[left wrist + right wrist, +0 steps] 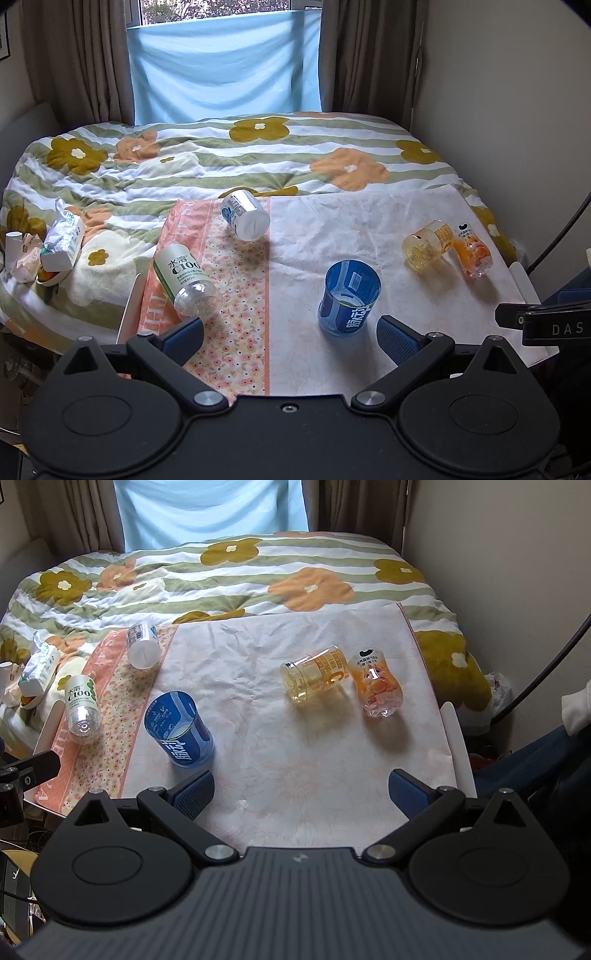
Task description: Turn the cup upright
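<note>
Several cut-bottle cups lie on a cloth-covered board (295,362). A blue cup (349,297) stands upright with its mouth up; it also shows in the right wrist view (179,733). A white cup (245,215) (143,645), a green-label C100 cup (186,280) (81,709), a yellow cup (428,244) (316,674) and an orange cup (472,253) (375,683) lie on their sides. My left gripper (290,339) is open and empty just before the blue cup. My right gripper (301,792) is open and empty over the cloth's near edge.
A flowered quilt (240,158) covers the bed behind the board. A tissue pack (62,236) and small clutter lie at the left. A wall (517,110) and a black cable (565,225) stand at the right. Curtains and a window are at the back.
</note>
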{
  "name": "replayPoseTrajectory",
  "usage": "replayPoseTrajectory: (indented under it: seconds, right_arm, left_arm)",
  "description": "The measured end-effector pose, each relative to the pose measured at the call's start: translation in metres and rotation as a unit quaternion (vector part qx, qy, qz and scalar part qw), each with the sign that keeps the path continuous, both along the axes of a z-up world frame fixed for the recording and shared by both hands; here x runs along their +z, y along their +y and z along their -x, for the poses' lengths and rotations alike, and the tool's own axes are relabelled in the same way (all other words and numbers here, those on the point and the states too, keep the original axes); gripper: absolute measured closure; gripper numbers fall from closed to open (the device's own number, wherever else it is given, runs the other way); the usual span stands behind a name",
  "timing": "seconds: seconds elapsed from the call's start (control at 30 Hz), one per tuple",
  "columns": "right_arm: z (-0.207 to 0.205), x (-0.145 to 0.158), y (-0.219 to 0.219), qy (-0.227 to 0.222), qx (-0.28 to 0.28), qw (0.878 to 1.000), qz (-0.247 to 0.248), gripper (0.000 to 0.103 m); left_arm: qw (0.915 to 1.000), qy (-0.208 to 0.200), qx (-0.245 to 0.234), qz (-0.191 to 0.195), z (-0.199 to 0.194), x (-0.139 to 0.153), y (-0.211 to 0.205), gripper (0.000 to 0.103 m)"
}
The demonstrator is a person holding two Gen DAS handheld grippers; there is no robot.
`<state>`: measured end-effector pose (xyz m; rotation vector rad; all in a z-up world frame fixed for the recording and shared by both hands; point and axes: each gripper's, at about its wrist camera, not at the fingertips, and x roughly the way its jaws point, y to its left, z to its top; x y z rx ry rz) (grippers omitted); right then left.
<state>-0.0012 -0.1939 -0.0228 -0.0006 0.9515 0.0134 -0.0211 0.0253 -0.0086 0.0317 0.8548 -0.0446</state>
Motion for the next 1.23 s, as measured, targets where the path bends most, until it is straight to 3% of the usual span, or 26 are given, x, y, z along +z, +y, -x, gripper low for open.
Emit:
replayPoseTrajectory:
  seconds: [1.23]
  right_arm:
    - [-0.0014,-0.0006,-0.0010,-0.001,-0.005,1.000,0.000,0.000]
  left_arm:
    - [0.9999,0.003,-0.001,0.013,-0.0037,-0.0007,0.0046,0.001]
